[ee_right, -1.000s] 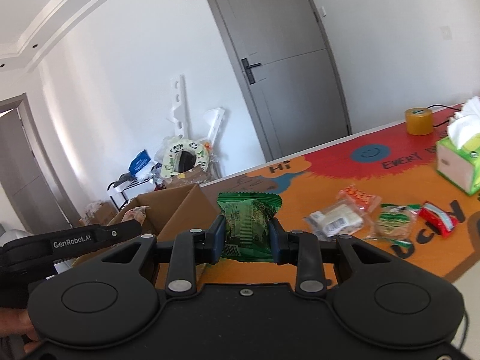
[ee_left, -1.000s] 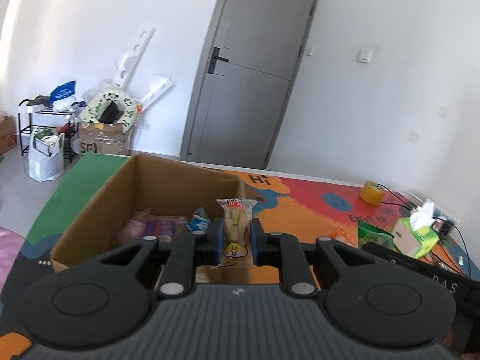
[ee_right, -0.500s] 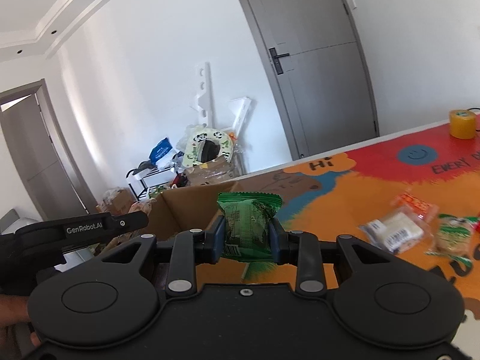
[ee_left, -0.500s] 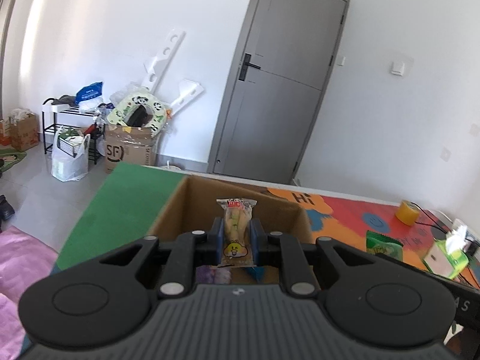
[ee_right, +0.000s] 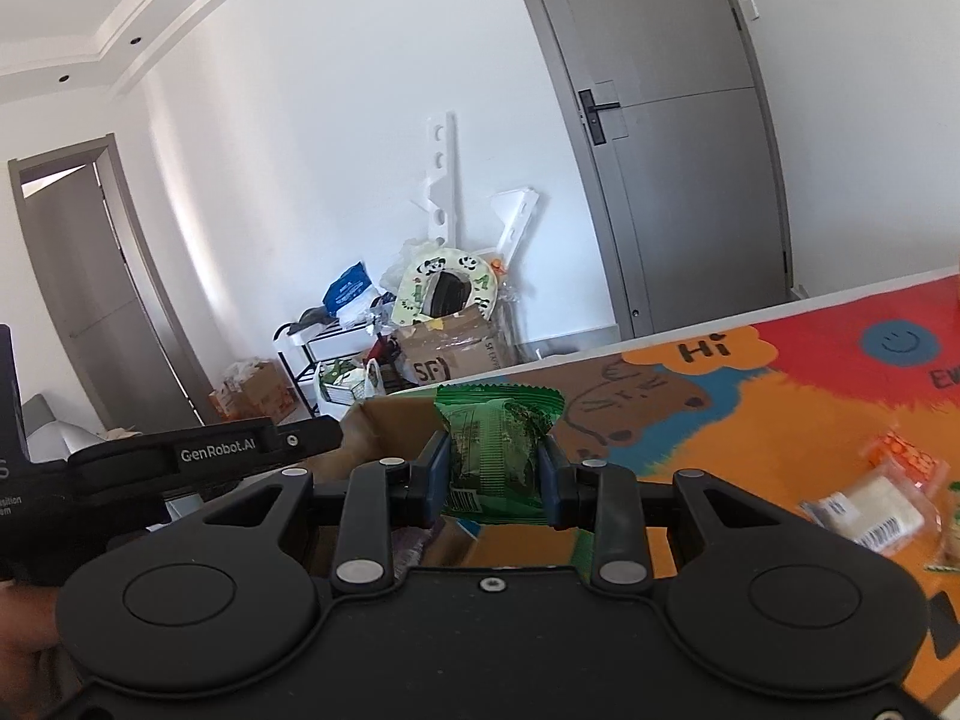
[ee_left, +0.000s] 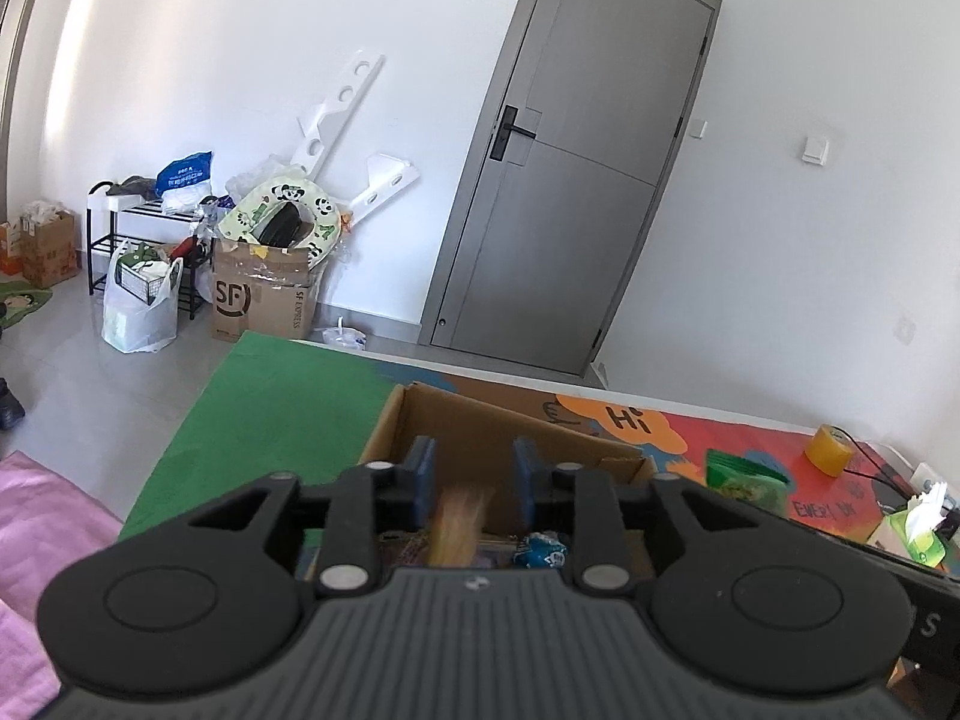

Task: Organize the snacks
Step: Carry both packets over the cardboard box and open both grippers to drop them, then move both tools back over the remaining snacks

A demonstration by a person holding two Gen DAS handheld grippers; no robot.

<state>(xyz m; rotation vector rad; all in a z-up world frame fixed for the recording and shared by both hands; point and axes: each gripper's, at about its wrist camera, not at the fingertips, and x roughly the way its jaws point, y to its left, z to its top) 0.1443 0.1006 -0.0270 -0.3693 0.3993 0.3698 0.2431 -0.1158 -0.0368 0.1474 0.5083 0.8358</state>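
Snacks are splitting between two places at this moment: a yellowish packet point(ee_left: 459, 519) is dropping as a blur between the left gripper's point(ee_left: 473, 474) blue pads, which have just been opening and are no longer pressing on it, while a green packet point(ee_right: 497, 450) is sitting upright, pinched at its sides by the right gripper point(ee_right: 497, 477). The box point(ee_left: 510, 432) is lying directly under and ahead of the left fingers, so the falling packet is heading toward the wrappers already inside, a blue one point(ee_left: 540, 549) among them. From the right wrist view, the box point(ee_right: 396, 420) is lying ahead and to the left of the green packet, with the left gripper's body point(ee_right: 198, 456) reaching over it. Judging from this, the right hand needs to be carrying leftward over the rim before letting go. Both grippers are pointing slightly downward. More snacks point(ee_right: 864, 504) are waiting on the mat point(ee_right: 780, 396) to the right.
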